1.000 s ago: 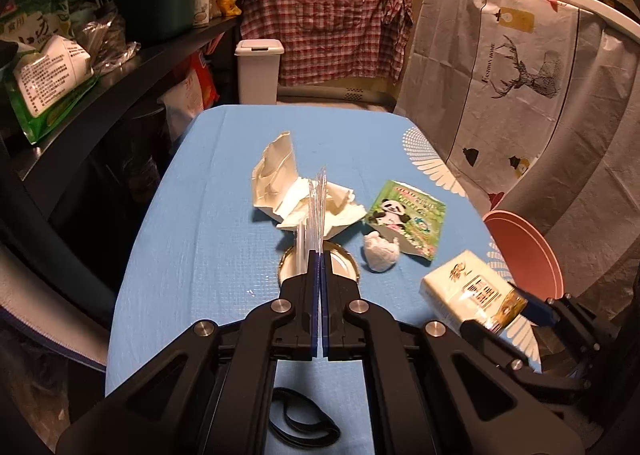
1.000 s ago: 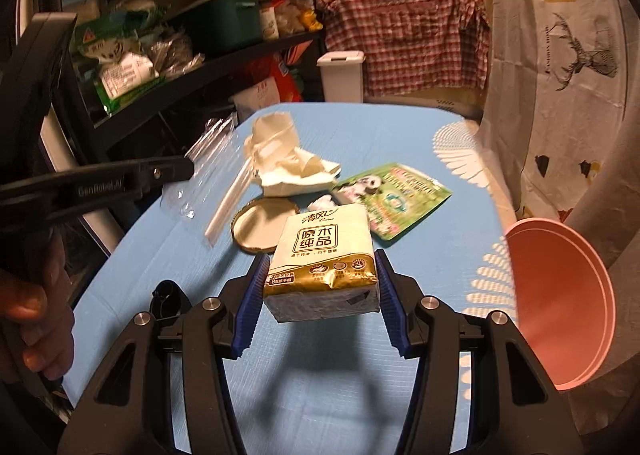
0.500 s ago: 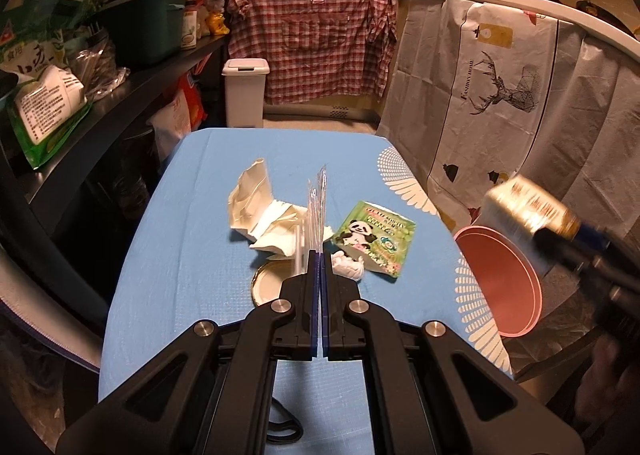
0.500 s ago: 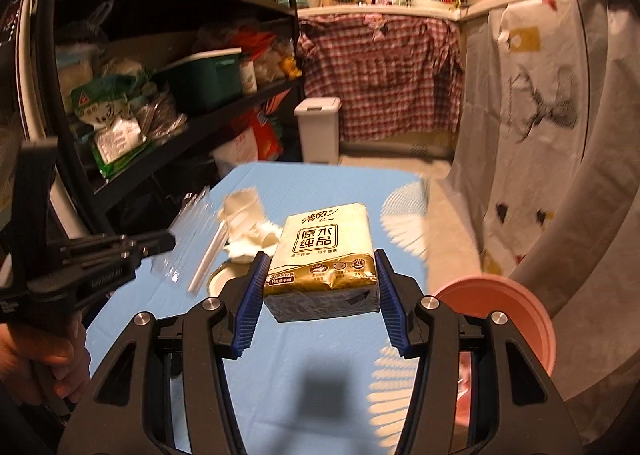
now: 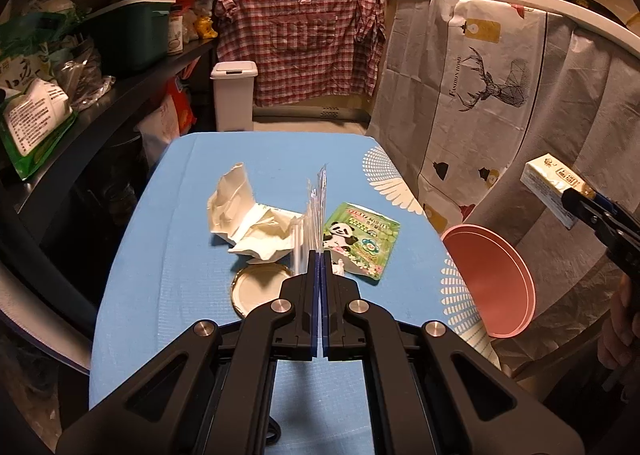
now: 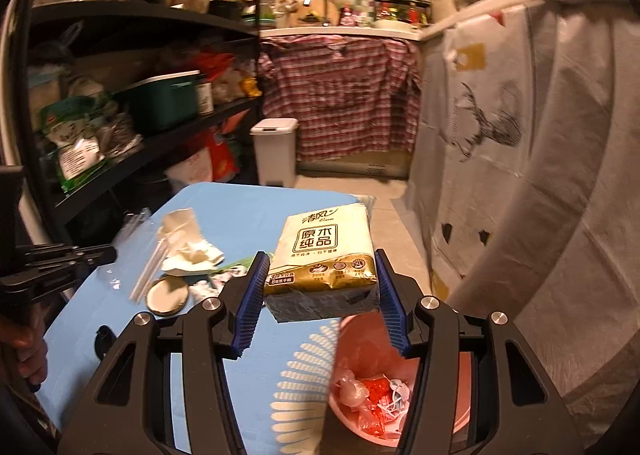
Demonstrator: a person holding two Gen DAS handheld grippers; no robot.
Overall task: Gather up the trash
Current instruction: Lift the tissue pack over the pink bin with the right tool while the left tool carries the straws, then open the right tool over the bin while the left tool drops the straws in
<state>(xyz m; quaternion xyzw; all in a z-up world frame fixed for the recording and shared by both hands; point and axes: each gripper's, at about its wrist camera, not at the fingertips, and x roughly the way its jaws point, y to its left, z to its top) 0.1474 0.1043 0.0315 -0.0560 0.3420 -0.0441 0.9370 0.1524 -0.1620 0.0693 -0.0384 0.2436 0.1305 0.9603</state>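
1. The bench (image 5: 192, 239) under its blue cloth fills the middle of my left wrist view, running away toward 12 o'clock, with dark shelving along the 9 o'clock side.
2. The pink bin (image 6: 460, 387) sits off the bench's edge at about 5 o'clock in my right wrist view, below the right tongs. Crumpled red and white scraps lie in its bottom.
3. My right tongs (image 6: 320, 279) stand about half open, their blue pads pressed on both sides of a tissue pack (image 6: 324, 251), which hangs in the air above the bin's near rim. In the left view that same pack shows at 3 o'clock, clear of the bench.
4. My left tongs (image 5: 320, 267) are fully closed, pinching a clear plastic wrapper (image 5: 314, 211) that stands on edge and points toward 12 o'clock.
5. Crumpled white paper (image 5: 248, 223) lies on the bench at 11 o'clock from the left tongs' tips.
6. A green panda packet (image 5: 360, 241) lies flat just past the tips at 1 o'clock.
7. A round metal lid (image 5: 256, 289) rests flat at 9 o'clock of the tips, just beside the white paper.
8. A small white wad (image 5: 339, 267) peeks out beside the tips; I cannot tell what it is.
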